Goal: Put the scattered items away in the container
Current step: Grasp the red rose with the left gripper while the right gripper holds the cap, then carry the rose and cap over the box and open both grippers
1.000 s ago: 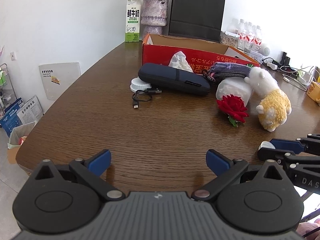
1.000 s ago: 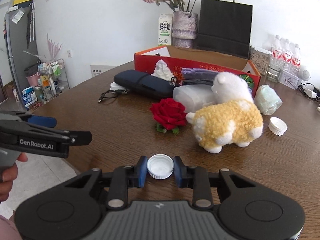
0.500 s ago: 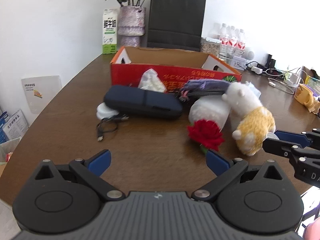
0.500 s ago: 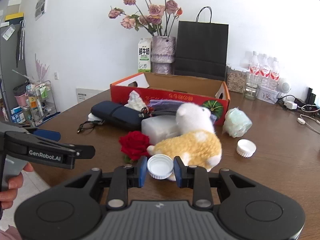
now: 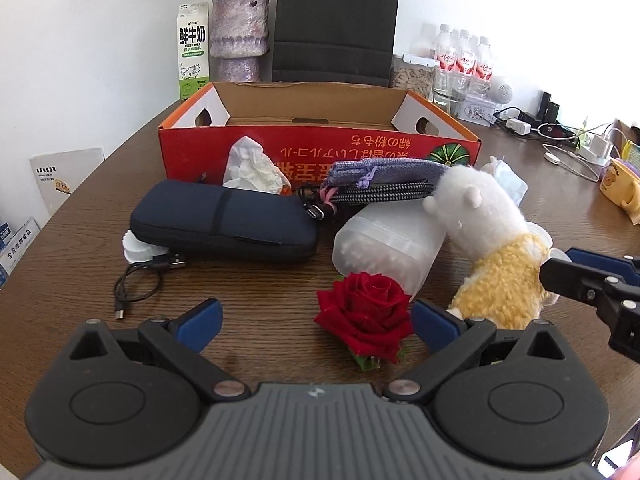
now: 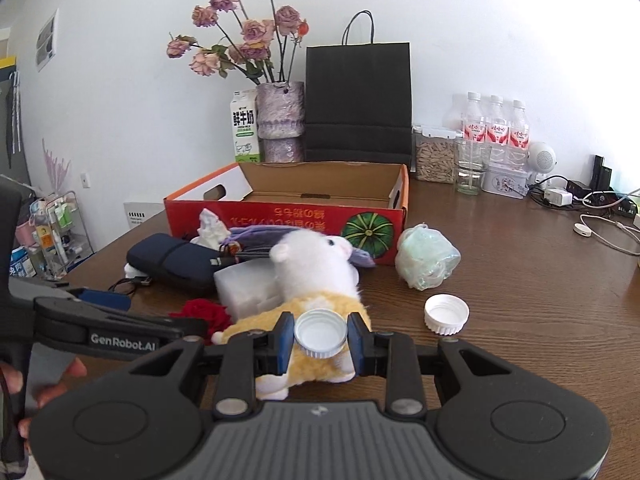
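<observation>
Right tool (image 6: 320,339) is clamped on a white ribbed plastic cap (image 6: 320,332), held above the yellow-and-white plush sheep (image 6: 310,280). Left tool (image 5: 316,320), marked "GenRobot.AI", is spread wide by the red fabric rose (image 5: 366,314). Open red cardboard box (image 6: 288,208) sits behind on the dark wood worktop (image 6: 520,280); the milk carton (image 6: 244,126) reads "FRESH MILK".

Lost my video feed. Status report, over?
Right gripper shut on white cap, held above the table. Left gripper open, empty, at the rose. Box ahead; plush and clutter between.
</observation>
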Tool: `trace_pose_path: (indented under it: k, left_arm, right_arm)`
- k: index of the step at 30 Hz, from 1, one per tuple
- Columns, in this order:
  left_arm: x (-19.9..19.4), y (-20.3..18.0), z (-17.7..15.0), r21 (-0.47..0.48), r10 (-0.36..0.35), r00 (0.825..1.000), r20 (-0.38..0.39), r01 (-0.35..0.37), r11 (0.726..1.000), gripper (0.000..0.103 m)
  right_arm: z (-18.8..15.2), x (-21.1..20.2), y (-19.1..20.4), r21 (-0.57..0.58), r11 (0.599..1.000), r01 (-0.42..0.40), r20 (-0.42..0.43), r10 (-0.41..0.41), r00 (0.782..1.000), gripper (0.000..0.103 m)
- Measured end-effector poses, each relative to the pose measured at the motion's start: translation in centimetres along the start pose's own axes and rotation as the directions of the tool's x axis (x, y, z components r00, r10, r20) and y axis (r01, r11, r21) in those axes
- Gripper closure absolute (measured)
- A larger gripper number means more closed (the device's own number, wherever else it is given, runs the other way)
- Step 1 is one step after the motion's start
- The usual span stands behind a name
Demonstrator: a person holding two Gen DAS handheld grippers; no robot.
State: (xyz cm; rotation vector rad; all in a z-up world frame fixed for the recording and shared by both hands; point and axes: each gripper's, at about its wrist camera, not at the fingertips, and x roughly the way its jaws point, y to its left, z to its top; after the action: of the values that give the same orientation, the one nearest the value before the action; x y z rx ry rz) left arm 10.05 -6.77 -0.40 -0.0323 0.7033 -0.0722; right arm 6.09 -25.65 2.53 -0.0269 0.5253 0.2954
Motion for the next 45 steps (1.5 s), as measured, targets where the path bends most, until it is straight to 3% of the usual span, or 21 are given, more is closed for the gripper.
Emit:
trace_pose_path:
  k: [2, 4, 5, 6, 7, 18, 28, 39, 45]
  left_arm:
    - [0.5, -0.3, 0.0, -0.001, 0.004, 1.0, -0.004, -0.004, 1.0, 0.003]
    - [1.0, -0.5, 0.1, -0.004, 0.004, 1.0, -0.009, -0.004, 1.0, 0.013]
    - [1.2, -0.5, 0.0, -0.005, -0.004, 1.0, -0.012, 0.003, 1.0, 0.03]
    - [1.4, -0.5, 0.0, -0.007, -0.021, 1.0, -0.014, 0.021, 1.0, 0.06]
    - [1.6, -0.4, 0.0, -0.015, -0.035, 0.999, -0.019, 0.035, 0.999, 0.063]
    - [-0.9, 1.4, 1.2, -0.044, -0.029, 0.996, 0.082, 0.032, 0.998, 0.065]
    - [-2.4, 2.6, 5.0, -0.054, -0.02, 0.978, 0.208, 0.031, 0.998, 0.064]
    - [0.7, 4.2, 11.3, -0.122, 0.003, 0.951, 0.309, 0.036, 0.992, 0.064]
    - [4.6, 5.2, 15.1, -0.171, 0.042, 0.947, 0.32, 0.014, 0.985, 0.064]
  right_arm:
    - [0.1, 0.3, -0.4, 0.006, 1.0, -0.005, 0.003, 0.005, 1.0, 0.076]
    - [0.2, 0.7, -0.7, 0.009, 1.0, -0.011, 0.003, 0.011, 1.0, 0.076]
    - [0.2, 0.8, -0.7, 0.009, 1.0, -0.015, 0.005, 0.015, 1.0, 0.076]
    - [0.2, 1.0, -0.8, 0.009, 1.0, -0.018, 0.006, 0.018, 1.0, 0.076]
    - [0.3, 1.0, -0.9, 0.009, 1.0, -0.022, 0.007, 0.022, 1.0, 0.076]
    - [0.9, 1.2, -0.7, 0.005, 0.999, -0.034, 0.021, 0.034, 0.999, 0.076]
    - [4.1, 1.8, 0.4, -0.018, 1.0, -0.023, 0.094, 0.025, 0.995, 0.076]
    - [10.3, 7.3, 1.5, -0.03, 1.0, -0.008, 0.167, 0.012, 0.986, 0.076]
    - [14.0, 12.2, 0.6, 0.02, 1.0, -0.004, 0.158, 0.001, 0.987, 0.076]
